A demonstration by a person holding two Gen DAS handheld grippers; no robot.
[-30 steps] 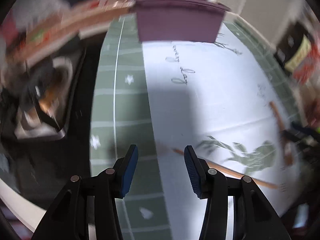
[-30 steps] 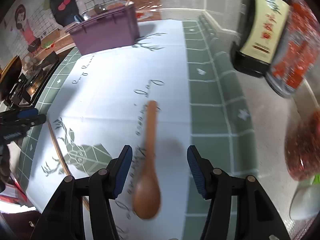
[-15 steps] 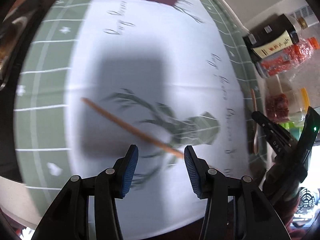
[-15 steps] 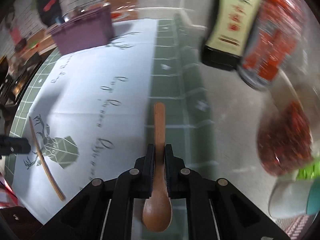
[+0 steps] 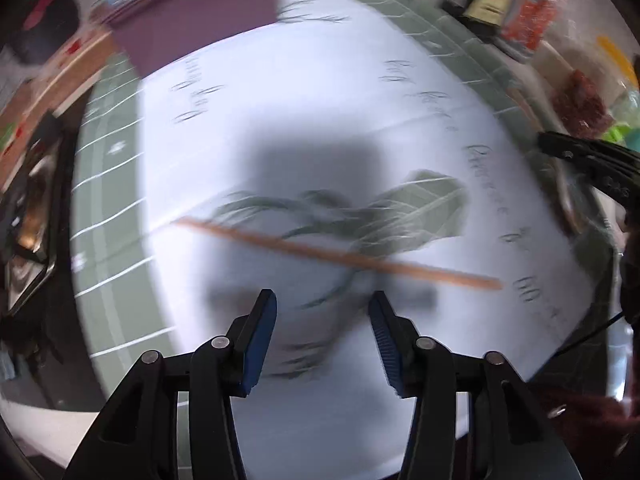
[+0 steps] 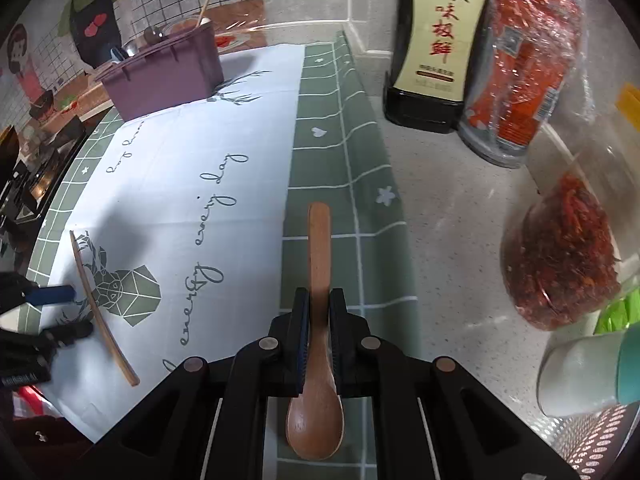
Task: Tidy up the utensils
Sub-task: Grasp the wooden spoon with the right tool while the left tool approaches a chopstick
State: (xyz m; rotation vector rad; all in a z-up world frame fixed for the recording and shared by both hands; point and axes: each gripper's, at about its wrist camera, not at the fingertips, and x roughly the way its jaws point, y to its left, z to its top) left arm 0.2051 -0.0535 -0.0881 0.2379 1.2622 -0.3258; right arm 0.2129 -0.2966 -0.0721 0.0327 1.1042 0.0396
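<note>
Chopstick (image 5: 336, 254) pickup is the step in hand for the left gripper (image 5: 322, 332), while the right gripper (image 6: 319, 316) is clamped tight on the neck of a wooden spoon (image 6: 318, 340).

To do the pickup well, the left gripper should come straight down with one blue pad on each side of the thin stick, near its middle so it balances, and close only once the pads are level with the cloth. Its jaws are opening at this moment and stand wide, with nothing between them; the chopstick lies just beyond the fingertips, toward 12 o'clock from them in the left wrist view. That view is blurred, so fine alignment is hard to judge.

The chopstick rests flat on the white deer-print tablecloth (image 6: 192, 152), across the deer's antlers. In the left wrist view its long axis runs from about 10 o'clock to 4 o'clock, roughly crosswise to the gripper's opening line, which suits a grasp. The spoon's long axis follows the right gripper's fingers: handle toward 12 o'clock, bowl toward 6 o'clock, hollow side up.

A purple utensil bin (image 6: 168, 72) stands at the far end of the cloth, around 11 o'clock in the right wrist view, and is the likely destination for both pieces.
</note>
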